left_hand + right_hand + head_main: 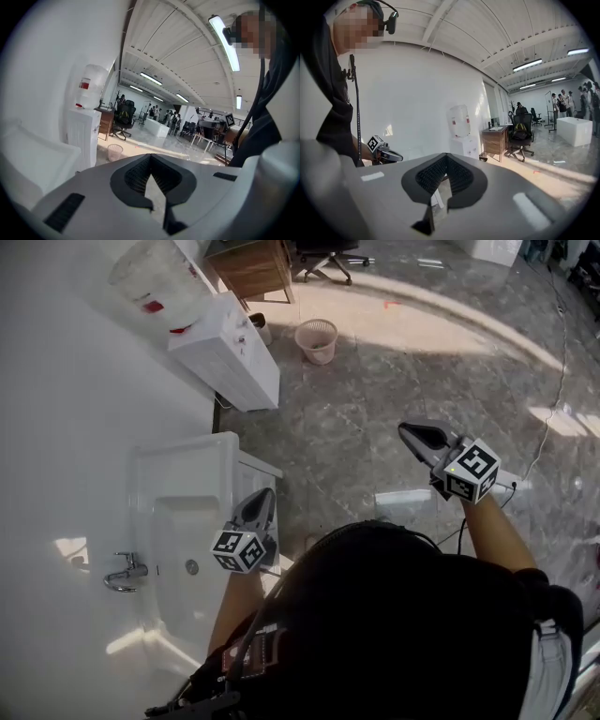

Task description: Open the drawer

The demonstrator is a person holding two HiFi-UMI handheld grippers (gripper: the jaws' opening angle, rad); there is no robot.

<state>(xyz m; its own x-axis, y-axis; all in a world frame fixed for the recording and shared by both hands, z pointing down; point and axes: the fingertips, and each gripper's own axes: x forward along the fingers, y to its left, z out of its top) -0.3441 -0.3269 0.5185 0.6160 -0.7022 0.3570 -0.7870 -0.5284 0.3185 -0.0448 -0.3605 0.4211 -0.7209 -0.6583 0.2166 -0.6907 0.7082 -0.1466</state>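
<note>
No drawer front shows clearly in any view. A white sink cabinet point(251, 465) stands against the wall at the left, seen from above, with its basin point(183, 521) and a chrome tap point(122, 573). My left gripper point(265, 495) hangs over the cabinet's right edge, jaws shut and nothing between them. Its own view shows the pads meeting at the tip point(150, 156), pointing along the room. My right gripper point(405, 430) is out over the stone floor to the right, apart from the cabinet, jaws together and empty point(446, 156). The right gripper view also shows the left gripper point(398, 159).
A white water dispenser point(225, 348) stands beyond the cabinet along the wall. Past it are a pink waste basket point(316, 339), a wooden desk point(251, 266) and an office chair point(328, 254). A cable point(548, 427) trails over the marble floor at the right.
</note>
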